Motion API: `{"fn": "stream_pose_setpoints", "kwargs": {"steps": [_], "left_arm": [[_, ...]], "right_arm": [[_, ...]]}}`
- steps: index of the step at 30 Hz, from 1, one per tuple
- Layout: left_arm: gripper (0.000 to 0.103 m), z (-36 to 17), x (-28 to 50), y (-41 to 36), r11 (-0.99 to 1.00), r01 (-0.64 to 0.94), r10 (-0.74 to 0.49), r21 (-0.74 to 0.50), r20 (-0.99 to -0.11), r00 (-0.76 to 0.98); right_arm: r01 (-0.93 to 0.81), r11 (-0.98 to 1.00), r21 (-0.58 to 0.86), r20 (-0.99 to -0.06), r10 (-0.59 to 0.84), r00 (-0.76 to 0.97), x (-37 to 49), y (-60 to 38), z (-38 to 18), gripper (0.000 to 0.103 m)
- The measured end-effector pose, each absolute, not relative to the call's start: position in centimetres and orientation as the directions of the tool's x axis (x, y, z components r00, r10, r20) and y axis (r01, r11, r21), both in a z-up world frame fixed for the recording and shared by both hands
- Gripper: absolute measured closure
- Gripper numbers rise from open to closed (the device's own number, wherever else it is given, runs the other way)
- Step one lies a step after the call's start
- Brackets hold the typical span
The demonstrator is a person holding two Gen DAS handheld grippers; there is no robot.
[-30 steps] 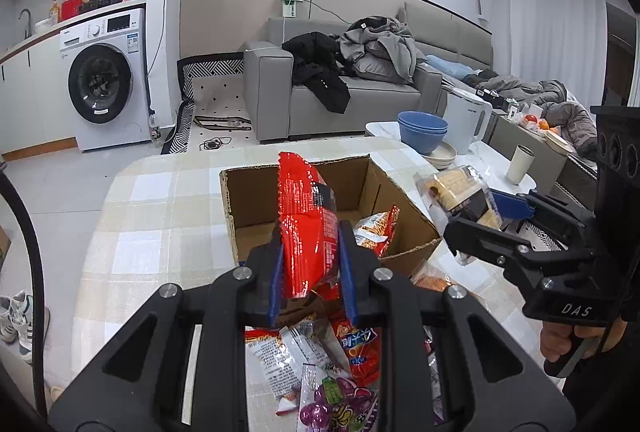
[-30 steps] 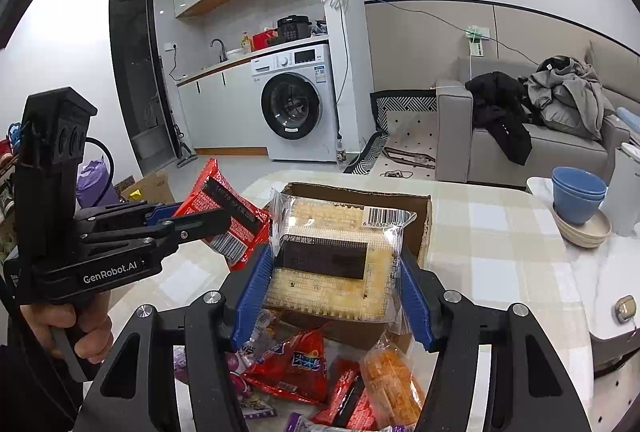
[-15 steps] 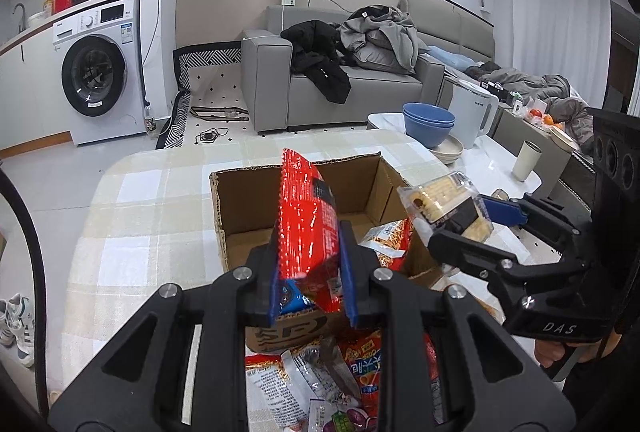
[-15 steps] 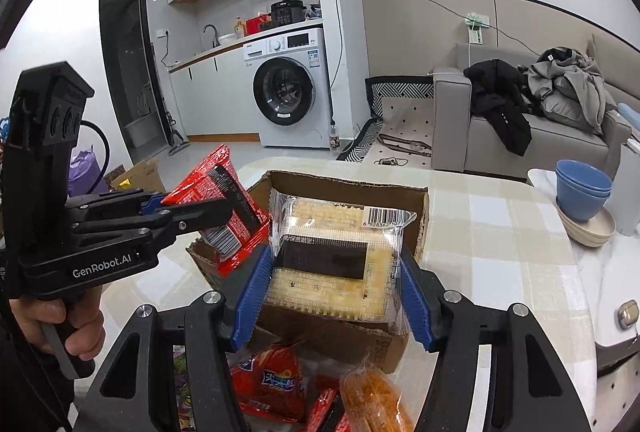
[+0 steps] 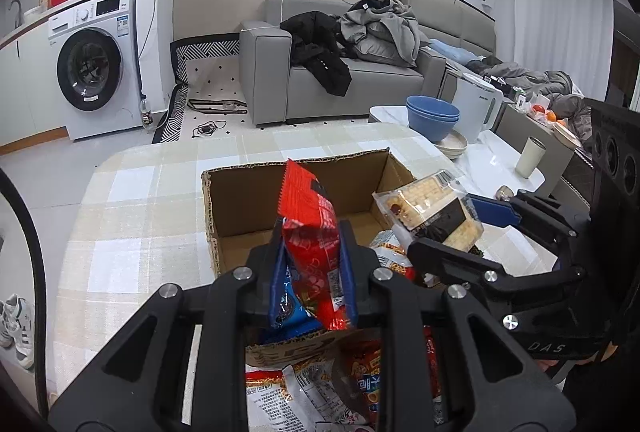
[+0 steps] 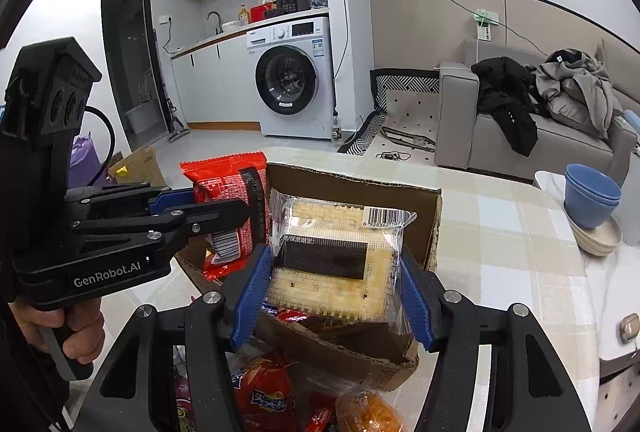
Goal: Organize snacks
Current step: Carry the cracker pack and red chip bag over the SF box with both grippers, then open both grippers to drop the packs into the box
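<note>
I hold a red snack packet (image 5: 316, 252) clamped in my left gripper (image 5: 313, 274) and a clear-wrapped cracker pack (image 6: 334, 264) gripped in my right gripper (image 6: 332, 292), both poised over the open cardboard box (image 5: 240, 200). A few snacks already lie inside it. Several loose packets (image 6: 260, 392) remain on the table in front of the box, so I judge the sorting only partly done.

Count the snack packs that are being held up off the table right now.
2. The red snack pack is clamped upright in the left tool, and the clear cracker pack is clamped in the right tool; both hang over the cardboard box.
</note>
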State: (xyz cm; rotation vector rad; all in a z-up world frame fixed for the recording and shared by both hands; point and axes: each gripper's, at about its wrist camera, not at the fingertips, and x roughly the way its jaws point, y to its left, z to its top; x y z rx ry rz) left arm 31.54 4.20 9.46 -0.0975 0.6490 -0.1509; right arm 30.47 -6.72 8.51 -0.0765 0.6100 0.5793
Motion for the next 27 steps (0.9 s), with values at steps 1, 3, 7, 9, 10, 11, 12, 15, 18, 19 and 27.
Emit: {"fn": "stream_pose_setpoints", "kwargs": {"steps": [1,3,7,9,10,11,12,15,18,19,27], "left_arm": [[0.082,9.3,31.8,4.1,0.985,0.110,-0.170,-0.136,-0.596,0.785],[0.082,8.8,32.0,4.4,0.985,0.111,-0.171,-0.136,-0.600,0.782],[0.082,8.1,32.3,4.1,0.985,0.112,-0.169,-0.132,-0.608,0.776],[0.082,7.7,32.6,4.1,0.985,0.111,-0.169,-0.132,-0.614,0.771],[0.082,7.4,32.9,4.0,0.985,0.112,-0.169,-0.131,-0.619,0.767],[0.082,7.2,32.9,4.1,0.985,0.112,-0.170,-0.132,-0.621,0.765],[0.082,6.9,33.1,4.1,0.985,0.111,-0.171,-0.133,-0.624,0.762],[0.082,6.3,33.6,4.0,0.985,0.109,-0.171,-0.136,-0.632,0.756],[0.082,6.1,33.7,3.8,0.985,0.106,-0.167,-0.133,-0.632,0.757],[0.082,6.0,33.8,3.7,0.986,0.105,-0.165,-0.131,-0.632,0.757],[0.075,6.6,32.1,3.5,0.990,0.099,-0.138,-0.098,-0.626,0.768]], "right_arm": [[-0.534,0.839,0.099,-0.562,0.490,0.666,30.5,-6.7,8.4,0.042],[-0.534,0.840,0.098,-0.566,0.488,0.664,30.8,-6.5,8.2,0.042],[-0.534,0.840,0.093,-0.582,0.482,0.655,31.3,-6.0,7.8,0.041],[-0.534,0.841,0.092,-0.588,0.478,0.652,31.6,-5.8,7.5,0.041],[-0.533,0.841,0.091,-0.592,0.476,0.651,31.8,-5.7,7.4,0.041],[-0.532,0.842,0.090,-0.594,0.474,0.650,31.9,-5.7,7.3,0.041],[-0.532,0.842,0.087,-0.596,0.472,0.650,32.1,-5.6,7.2,0.041],[-0.526,0.847,0.080,-0.601,0.462,0.652,32.3,-5.5,7.0,0.040],[-0.524,0.848,0.077,-0.602,0.458,0.654,32.4,-5.5,7.0,0.038],[-0.522,0.849,0.078,-0.601,0.458,0.655,32.5,-5.6,7.0,0.037],[-0.510,0.856,0.088,-0.584,0.459,0.669,31.6,-6.9,7.8,0.025]]}}
